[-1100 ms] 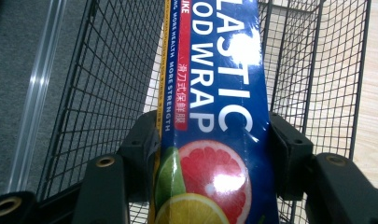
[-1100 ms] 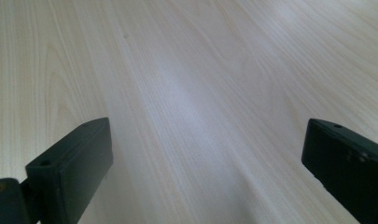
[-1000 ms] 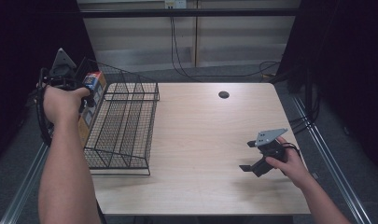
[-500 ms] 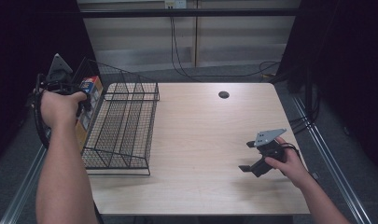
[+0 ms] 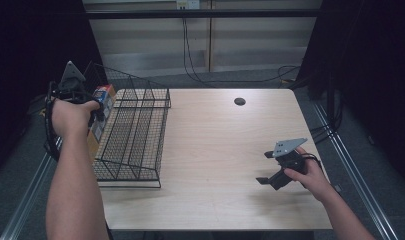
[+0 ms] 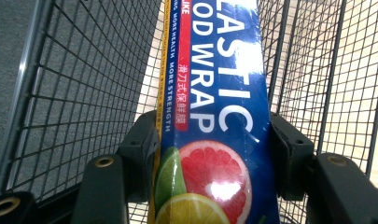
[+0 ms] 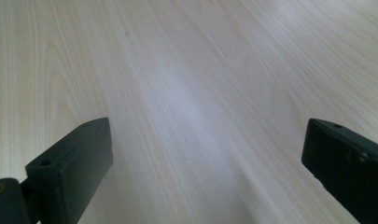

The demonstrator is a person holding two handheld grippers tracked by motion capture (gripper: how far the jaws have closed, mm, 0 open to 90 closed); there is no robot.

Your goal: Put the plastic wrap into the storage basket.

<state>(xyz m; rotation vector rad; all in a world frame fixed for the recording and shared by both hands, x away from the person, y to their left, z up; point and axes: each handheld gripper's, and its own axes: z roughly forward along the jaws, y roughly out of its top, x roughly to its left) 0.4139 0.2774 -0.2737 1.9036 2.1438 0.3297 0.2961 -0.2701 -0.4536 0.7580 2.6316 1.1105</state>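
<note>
Blue cardboard, the plastic wrap box (image 6: 214,116) is clamped across its width between the jaws of the left gripper (image 6: 213,144), its long axis running straight away from them and down inside the wire basket (image 5: 135,135) at the table's (image 5: 220,200) left edge. The right gripper (image 5: 271,167) rests low over bare wood at the near right, its jaws spread wide and holding nothing.

Wire basket (image 5: 132,132) sits at the worktop's (image 5: 220,150) left edge; plastic wrap box (image 5: 101,107) at its left wall; right tongs (image 5: 266,167) well apart, right.

Tongs (image 7: 207,172) wide apart — bare wooden table (image 7: 191,74)
</note>
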